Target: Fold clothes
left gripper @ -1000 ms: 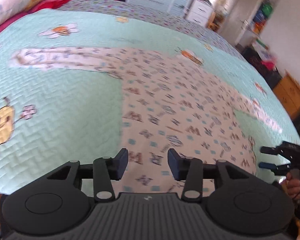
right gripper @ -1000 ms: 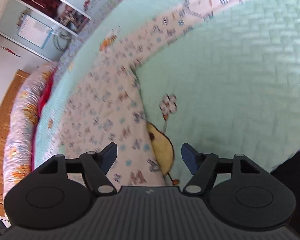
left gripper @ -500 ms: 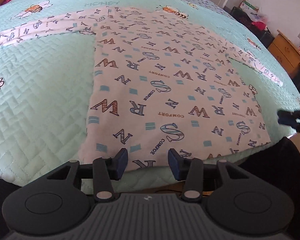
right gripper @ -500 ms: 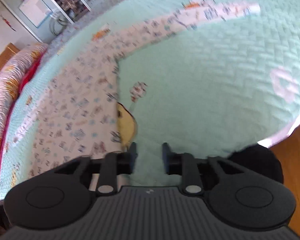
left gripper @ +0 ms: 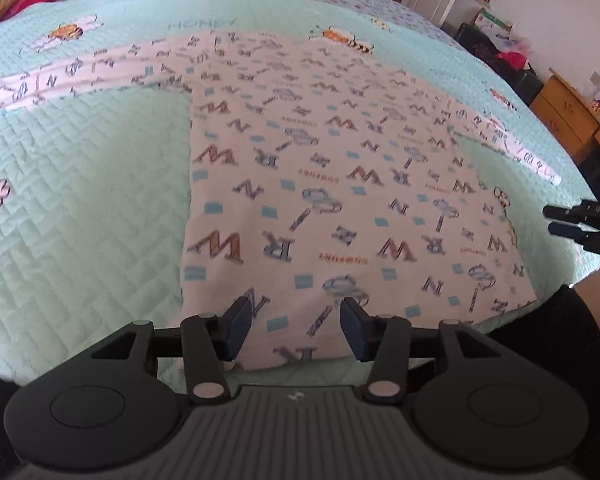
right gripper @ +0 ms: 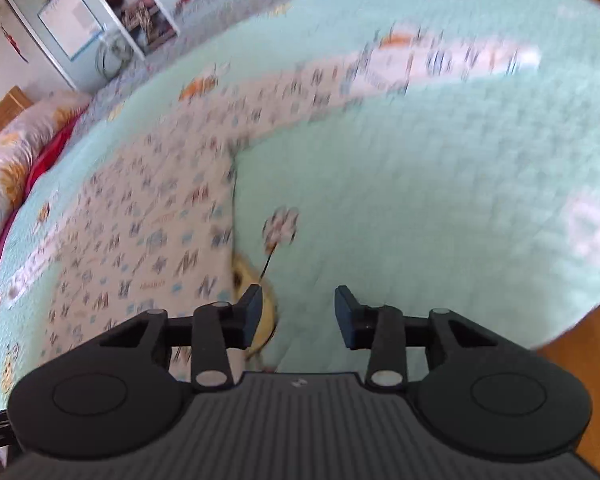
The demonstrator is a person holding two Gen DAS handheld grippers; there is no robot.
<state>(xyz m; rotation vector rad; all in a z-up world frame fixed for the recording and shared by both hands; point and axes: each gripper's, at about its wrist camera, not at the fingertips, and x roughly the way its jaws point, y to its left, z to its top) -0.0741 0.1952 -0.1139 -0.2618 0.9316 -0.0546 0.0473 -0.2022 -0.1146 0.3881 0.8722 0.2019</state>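
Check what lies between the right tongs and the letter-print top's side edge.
Only bare mint quilt with a printed flower; the right tongs, jaws opening and empty, sit just beside the letter-print top. Right wrist view, blurred.

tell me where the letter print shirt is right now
The letter-print shirt lies spread flat on the mint quilt, sleeves out to both sides, filling the middle of the left wrist view, its hem at the near bed edge.

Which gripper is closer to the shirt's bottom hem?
Left. The left gripper hangs right over the shirt's hem, jaws opening, empty. The right gripper is beside the shirt, over the bedspread.
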